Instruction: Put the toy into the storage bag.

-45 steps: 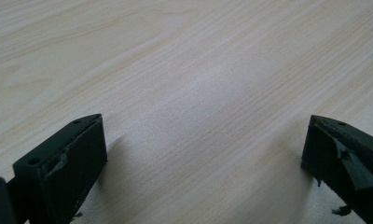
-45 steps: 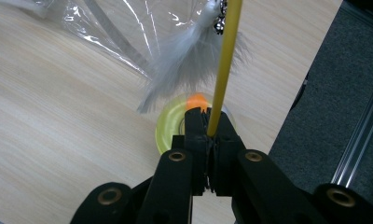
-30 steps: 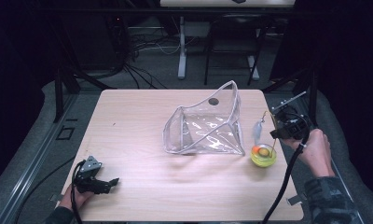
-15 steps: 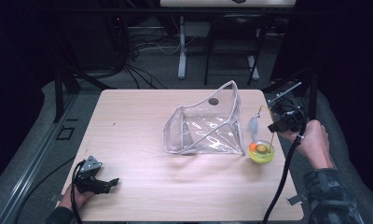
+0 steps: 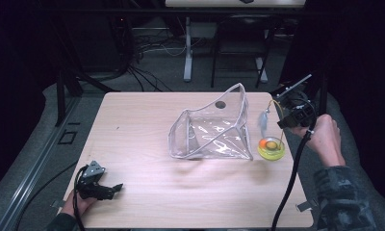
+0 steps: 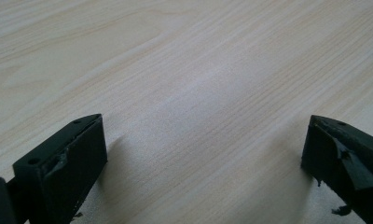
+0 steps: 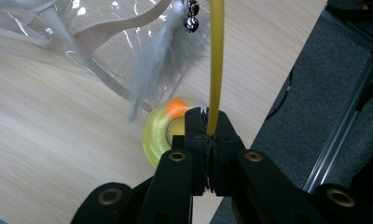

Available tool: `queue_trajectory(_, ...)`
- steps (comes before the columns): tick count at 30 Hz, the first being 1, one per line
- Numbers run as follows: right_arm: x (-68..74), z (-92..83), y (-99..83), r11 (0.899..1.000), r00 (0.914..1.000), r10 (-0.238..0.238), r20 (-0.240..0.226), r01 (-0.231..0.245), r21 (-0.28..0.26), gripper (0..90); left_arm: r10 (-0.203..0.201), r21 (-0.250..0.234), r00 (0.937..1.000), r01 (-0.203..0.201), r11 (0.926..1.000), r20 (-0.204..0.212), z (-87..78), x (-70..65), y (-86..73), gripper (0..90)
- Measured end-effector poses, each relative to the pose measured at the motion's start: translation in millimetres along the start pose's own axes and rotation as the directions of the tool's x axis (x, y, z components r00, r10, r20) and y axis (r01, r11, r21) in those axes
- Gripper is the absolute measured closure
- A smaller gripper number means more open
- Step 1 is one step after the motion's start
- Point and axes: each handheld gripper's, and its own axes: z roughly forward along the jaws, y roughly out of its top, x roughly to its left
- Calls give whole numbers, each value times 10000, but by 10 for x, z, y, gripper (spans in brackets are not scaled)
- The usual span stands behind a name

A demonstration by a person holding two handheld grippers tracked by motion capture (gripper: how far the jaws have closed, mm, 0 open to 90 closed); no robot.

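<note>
High view, starting at the person's edge of the wooden table (image 5: 147, 139): the left gripper (image 5: 114, 188) lies low at the near left corner, held in a hand at the table's edge, its jaws pointing across the boards toward the middle. In the left gripper view those two black jaws stand well apart, with bare pale wood between them and nothing held.

Farther in, near the right edge, a round yellow toy base (image 5: 271, 148) sits on the tabletop with an orange ball (image 5: 263, 143) in it. It lies just beside the near right corner of a clear plastic bag (image 5: 214, 130), which stands open in the middle of the table with a dark round hole high on its back wall.

Above and slightly beyond the base, the right gripper (image 5: 283, 124) is held up off the table by a hand (image 5: 325, 139) with a camouflage sleeve. A thin yellow wand (image 5: 278, 111) arches out from it, and a grey feather (image 5: 264, 121) hangs from the wand's end between the gripper and the bag, above the base.

In the right gripper view, the jaws are pressed together on the yellow wand (image 7: 216, 60), which rises straight up from between them. The feather (image 7: 152, 65) dangles with small metal bells (image 7: 191, 16) at its top, in front of the bag (image 7: 82, 28). The yellow base (image 7: 163, 133) with its orange ball (image 7: 176, 107) lies on the wood right behind the jaw tips.
</note>
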Motion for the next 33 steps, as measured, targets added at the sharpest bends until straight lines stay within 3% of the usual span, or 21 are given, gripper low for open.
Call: queue_trajectory(33,-195,-248,433,9996,9996,271,63,-270,-115,879,15,81,10000,-15,10000,62,-7,3,3,0)
